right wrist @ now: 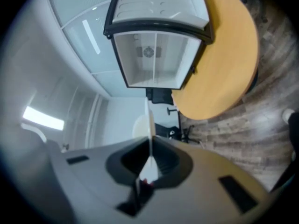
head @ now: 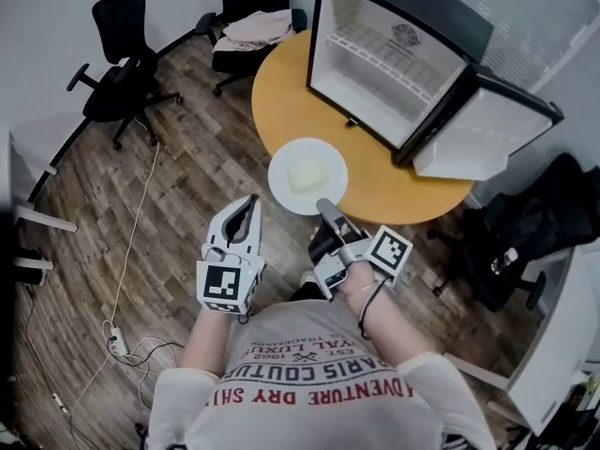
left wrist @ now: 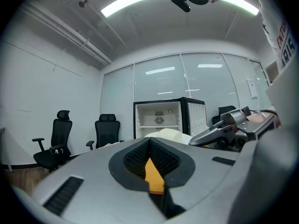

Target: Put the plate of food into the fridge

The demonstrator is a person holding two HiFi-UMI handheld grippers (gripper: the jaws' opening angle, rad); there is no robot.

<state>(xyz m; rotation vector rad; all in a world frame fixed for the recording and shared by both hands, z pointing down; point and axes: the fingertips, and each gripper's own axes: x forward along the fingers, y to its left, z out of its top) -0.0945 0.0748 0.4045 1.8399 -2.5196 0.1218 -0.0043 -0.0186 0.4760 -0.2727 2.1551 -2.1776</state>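
Count: one plate [head: 284, 162], one pale lump of food [head: 306, 177], one fridge [head: 375, 64], one round orange tabletop [head: 394, 181], two black chairs [head: 122, 54] in the upper left.
Right hand-held gripper [head: 324, 206]: it is closed tight on the near rim of the plate. In its own view the rim shows as a thin white edge [right wrist: 148, 125] between the jaws.
Left hand-held gripper [head: 249, 204]: its jaws are pressed together and hold nothing. It sits just left of the plate, not touching it.
Plate: it is in the middle of the frame, over the near edge of the tabletop, with the food in its middle.
Room to move: the fridge is open in the upper right, with its door [head: 478, 129] swung out to the right. A strip of tabletop lies between the plate and the fridge.
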